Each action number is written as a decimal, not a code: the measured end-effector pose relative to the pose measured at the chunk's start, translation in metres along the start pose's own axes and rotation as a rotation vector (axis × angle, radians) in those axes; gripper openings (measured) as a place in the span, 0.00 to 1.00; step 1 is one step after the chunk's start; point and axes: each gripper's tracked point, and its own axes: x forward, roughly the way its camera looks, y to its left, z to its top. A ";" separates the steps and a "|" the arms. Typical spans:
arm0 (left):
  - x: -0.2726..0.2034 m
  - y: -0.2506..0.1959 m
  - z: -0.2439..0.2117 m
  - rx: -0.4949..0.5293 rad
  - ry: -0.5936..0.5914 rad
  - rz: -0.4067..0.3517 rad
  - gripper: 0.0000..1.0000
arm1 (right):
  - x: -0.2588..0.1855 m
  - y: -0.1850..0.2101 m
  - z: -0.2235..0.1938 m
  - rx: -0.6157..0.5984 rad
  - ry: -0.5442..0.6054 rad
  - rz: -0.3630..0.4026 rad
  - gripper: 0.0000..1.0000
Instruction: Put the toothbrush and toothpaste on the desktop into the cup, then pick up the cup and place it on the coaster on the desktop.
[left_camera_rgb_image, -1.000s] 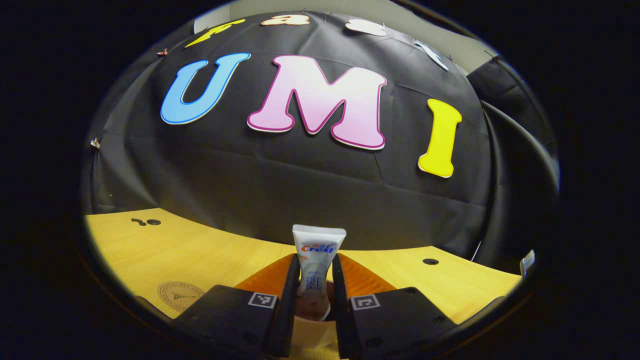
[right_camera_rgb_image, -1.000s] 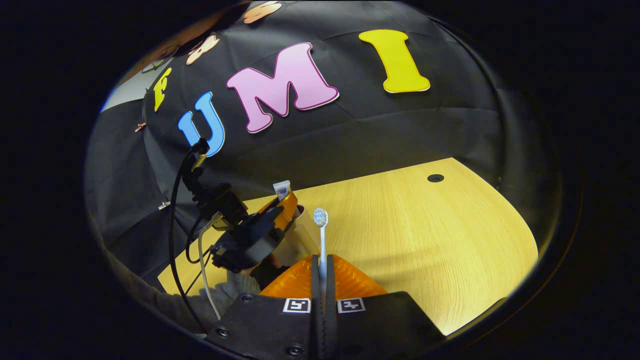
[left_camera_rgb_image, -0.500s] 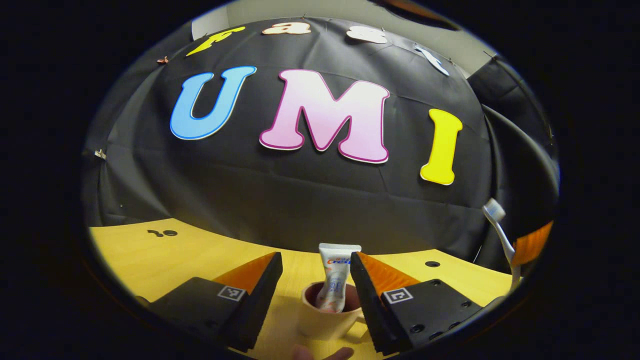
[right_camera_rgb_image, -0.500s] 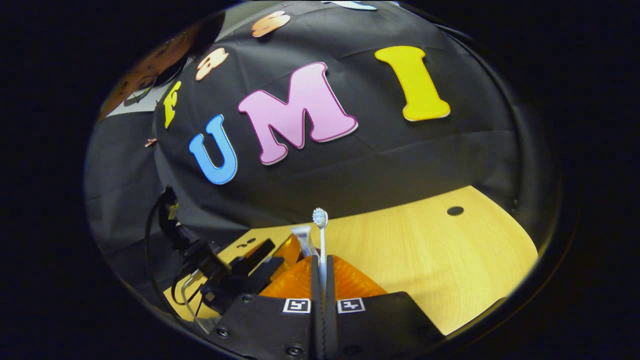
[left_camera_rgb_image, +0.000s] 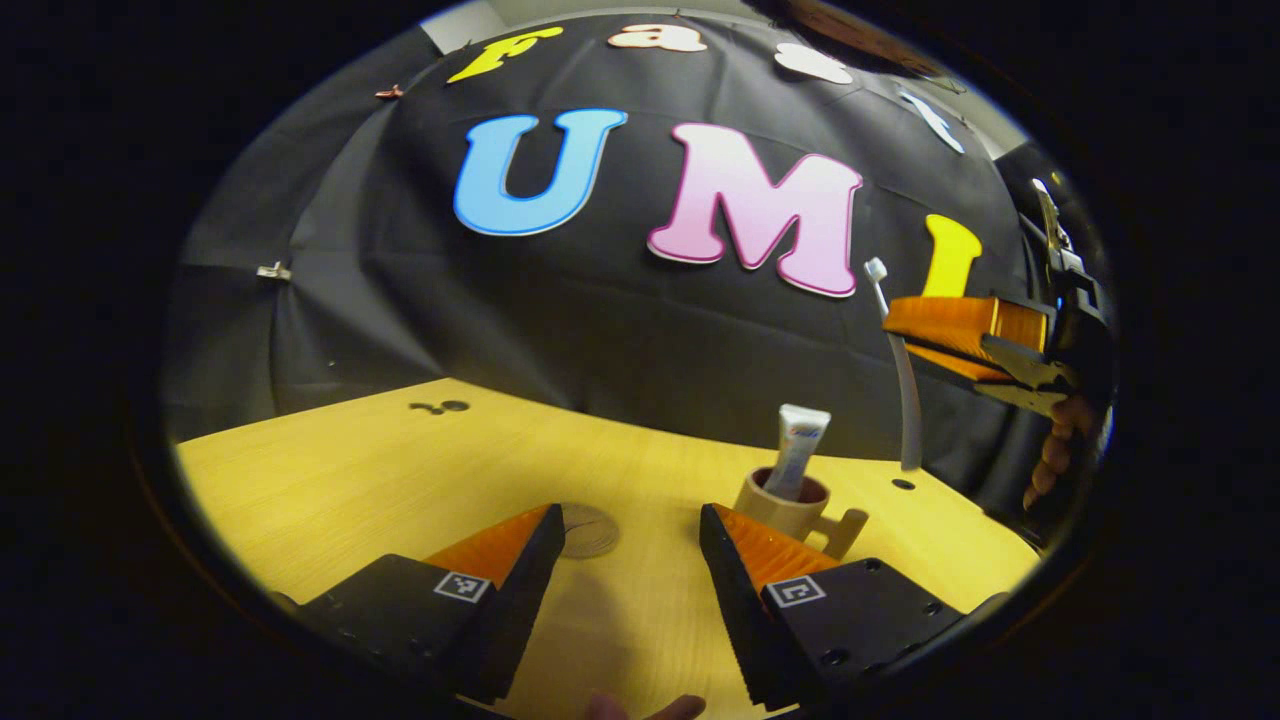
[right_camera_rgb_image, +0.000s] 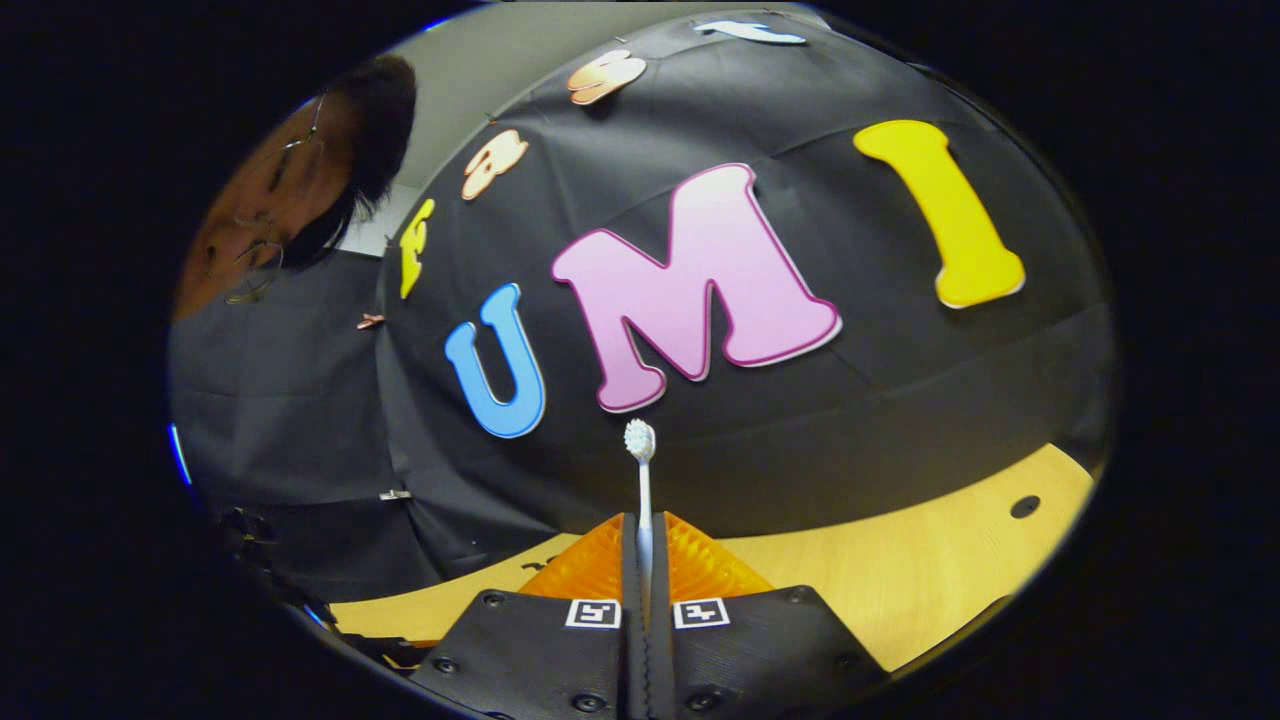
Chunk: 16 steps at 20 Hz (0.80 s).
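While the right gripper is clamped on the toothbrush handle, bristle head pointing up and away, the left gripper hangs wide open and empty over the tabletop. Toothbrush looks light, thin, stiff plastic, likely to pivot in a narrow pinch; the hold is low on the handle, fine for dropping it in handle-first. In the left gripper view the right gripper carries the toothbrush above and just right of the cup. Toothpaste tube already stands in the cup, leaning, soft and light; it takes up part of the mouth, so entry room is tight. Cup seems rigid with a side handle; grip the rim or handle. Coaster lies near, toward the tabletop's middle, open wood around it; cup sits toward the right edge.
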 end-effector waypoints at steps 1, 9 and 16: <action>-0.008 0.009 -0.003 -0.001 0.010 0.022 0.84 | 0.008 0.005 -0.002 -0.020 -0.008 0.034 0.04; -0.040 0.017 -0.001 0.115 0.000 0.082 0.84 | 0.051 0.014 -0.076 -0.138 0.105 0.162 0.04; -0.050 0.001 -0.010 0.110 0.026 0.079 0.84 | 0.048 0.006 -0.108 -0.206 0.173 0.178 0.04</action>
